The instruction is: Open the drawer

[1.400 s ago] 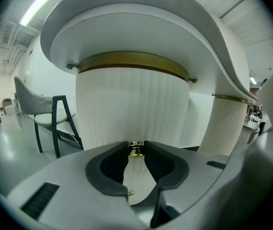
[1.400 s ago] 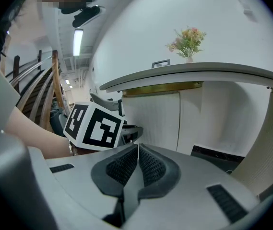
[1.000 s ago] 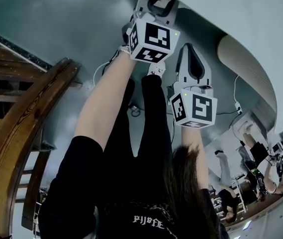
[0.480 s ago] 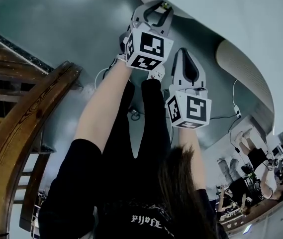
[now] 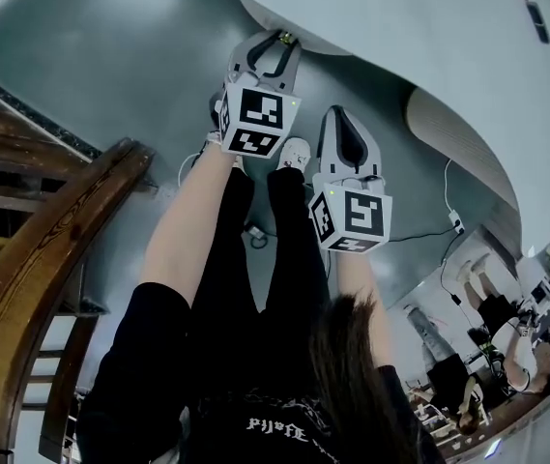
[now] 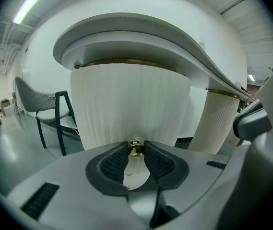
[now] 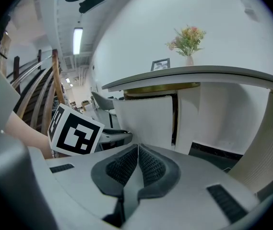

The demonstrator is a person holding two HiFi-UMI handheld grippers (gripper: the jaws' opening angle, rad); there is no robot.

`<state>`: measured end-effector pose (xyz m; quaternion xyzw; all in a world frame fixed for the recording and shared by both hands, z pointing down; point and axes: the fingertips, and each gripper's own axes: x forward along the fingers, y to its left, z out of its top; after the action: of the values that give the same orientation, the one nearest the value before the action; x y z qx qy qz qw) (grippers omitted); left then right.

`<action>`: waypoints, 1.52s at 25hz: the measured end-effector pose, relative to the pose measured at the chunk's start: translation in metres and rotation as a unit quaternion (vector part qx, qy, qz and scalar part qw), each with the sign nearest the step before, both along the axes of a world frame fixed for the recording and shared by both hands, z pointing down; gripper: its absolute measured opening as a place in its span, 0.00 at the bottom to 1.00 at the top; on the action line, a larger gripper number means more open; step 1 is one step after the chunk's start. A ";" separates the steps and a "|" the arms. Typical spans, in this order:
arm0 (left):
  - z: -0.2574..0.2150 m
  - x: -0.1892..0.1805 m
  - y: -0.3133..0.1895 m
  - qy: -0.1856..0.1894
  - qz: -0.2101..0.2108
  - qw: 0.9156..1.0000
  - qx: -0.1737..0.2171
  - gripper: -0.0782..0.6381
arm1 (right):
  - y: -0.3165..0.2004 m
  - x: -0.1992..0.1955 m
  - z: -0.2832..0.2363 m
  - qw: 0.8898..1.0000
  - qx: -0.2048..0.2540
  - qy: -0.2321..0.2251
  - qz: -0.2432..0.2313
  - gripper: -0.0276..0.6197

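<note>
My left gripper [image 6: 136, 148] is shut on the small brass knob [image 6: 136, 150] of a white fluted drawer front [image 6: 126, 104] under the white desk top [image 6: 141, 28]. In the head view the left gripper [image 5: 276, 44] reaches the knob [image 5: 287, 37] at the curved drawer front [image 5: 303, 35]. The right gripper view shows the drawer [image 7: 146, 116] standing out from the desk with a dark gap behind it, and the left gripper's marker cube [image 7: 74, 131] beside it. My right gripper [image 7: 137, 150] is shut on nothing and hangs in front of the desk, right of the left one [image 5: 340, 116].
A wooden stair railing [image 5: 52, 249] runs along the left. A fluted white desk column [image 5: 458, 133] stands to the right. A chair [image 6: 50, 109] stands left of the desk. Cables [image 5: 255, 235] lie on the grey floor. A flower vase [image 7: 189, 40] and photo frame [image 7: 160, 64] stand on the desk.
The left gripper has drawn back toward the person with the knob, and the drawer front has come out from under the desk top. The right gripper kept its place.
</note>
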<state>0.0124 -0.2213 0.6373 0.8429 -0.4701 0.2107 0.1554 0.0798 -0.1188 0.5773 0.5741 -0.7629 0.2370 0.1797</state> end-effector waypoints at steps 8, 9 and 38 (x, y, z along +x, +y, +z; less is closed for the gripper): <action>0.001 -0.001 0.011 -0.009 0.001 1.000 -0.008 0.27 | 0.002 0.001 -0.002 1.000 0.000 -0.012 -0.006 0.09; 0.001 -0.002 0.013 -0.009 0.000 1.000 -0.009 0.27 | 0.003 0.000 -0.003 1.000 0.000 -0.014 -0.007 0.09; 0.001 -0.020 0.054 -0.040 -0.006 0.997 -0.064 0.27 | 0.029 0.004 -0.016 0.999 -0.031 -0.026 -0.006 0.09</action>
<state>-0.0075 -0.1674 0.6380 0.8190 -0.4668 0.2733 0.1916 0.0838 -0.0903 0.5613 0.5569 -0.7632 0.2744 0.1792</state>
